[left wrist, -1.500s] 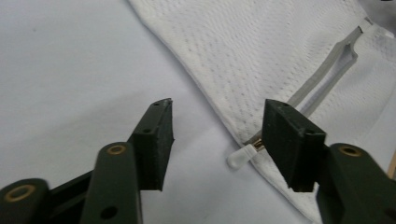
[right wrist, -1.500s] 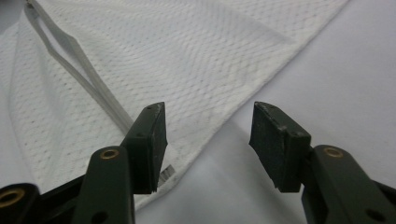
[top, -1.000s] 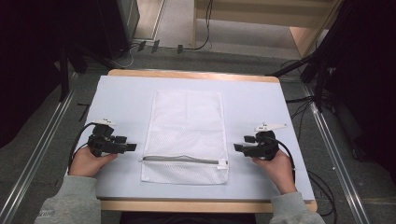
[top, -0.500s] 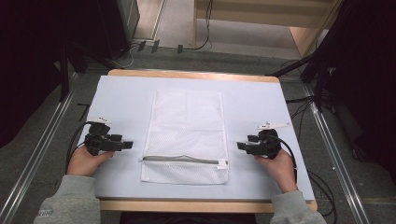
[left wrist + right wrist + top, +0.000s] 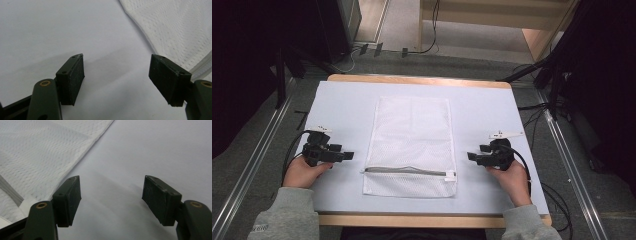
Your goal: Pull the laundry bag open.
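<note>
A white mesh laundry bag [image 5: 411,145] lies flat in the middle of the table, its grey zipper [image 5: 404,171] running across near the front end. My left gripper [image 5: 348,156] rests on the mat just left of the bag, open, jaws pointing at it. The bag's edge [image 5: 175,37] lies beyond its right jaw in the left gripper view. My right gripper [image 5: 471,156] sits to the right of the bag, open and empty. In the right gripper view the bag [image 5: 42,157] and its zipper end lie past the left jaw.
A pale grey mat [image 5: 337,110] covers the wooden table [image 5: 417,80]. Metal rails run along both sides on the floor, and cables trail from each gripper. Dark equipment stands at the left and right.
Both hands have drawn slightly outward and back from the bag's sides. The bag has not moved.
</note>
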Demonstrator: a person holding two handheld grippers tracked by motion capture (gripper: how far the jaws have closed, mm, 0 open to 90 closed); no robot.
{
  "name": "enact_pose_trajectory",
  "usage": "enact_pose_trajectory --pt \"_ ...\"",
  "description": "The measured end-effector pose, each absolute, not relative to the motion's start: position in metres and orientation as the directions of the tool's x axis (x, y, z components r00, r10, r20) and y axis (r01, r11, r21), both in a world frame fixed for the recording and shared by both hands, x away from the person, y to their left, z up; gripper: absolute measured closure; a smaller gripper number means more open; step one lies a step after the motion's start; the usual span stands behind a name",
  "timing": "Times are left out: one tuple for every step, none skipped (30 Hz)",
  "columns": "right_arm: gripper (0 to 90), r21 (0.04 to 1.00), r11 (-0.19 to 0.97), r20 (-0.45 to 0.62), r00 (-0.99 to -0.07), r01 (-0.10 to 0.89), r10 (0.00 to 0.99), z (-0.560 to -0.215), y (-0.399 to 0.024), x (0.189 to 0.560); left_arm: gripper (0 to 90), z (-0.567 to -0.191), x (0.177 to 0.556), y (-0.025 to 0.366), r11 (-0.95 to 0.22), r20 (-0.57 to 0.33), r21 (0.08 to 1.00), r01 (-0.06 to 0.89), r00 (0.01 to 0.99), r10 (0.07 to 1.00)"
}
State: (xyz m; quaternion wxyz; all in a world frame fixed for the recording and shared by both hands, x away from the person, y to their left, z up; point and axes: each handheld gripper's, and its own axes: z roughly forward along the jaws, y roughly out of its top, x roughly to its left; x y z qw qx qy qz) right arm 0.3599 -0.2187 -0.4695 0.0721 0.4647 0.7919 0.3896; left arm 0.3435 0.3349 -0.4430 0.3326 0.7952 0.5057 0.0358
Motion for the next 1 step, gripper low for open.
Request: enact_pose_trajectory --pt "31.1 0.689 0.265 0.241 -0.558 0.674 0.794 -0.4698 -0.2199 0.3598 29.1 -0.4434 0.3448 0.3345 -0.266 -0.282 0.562 0.783 0.484 0.828"
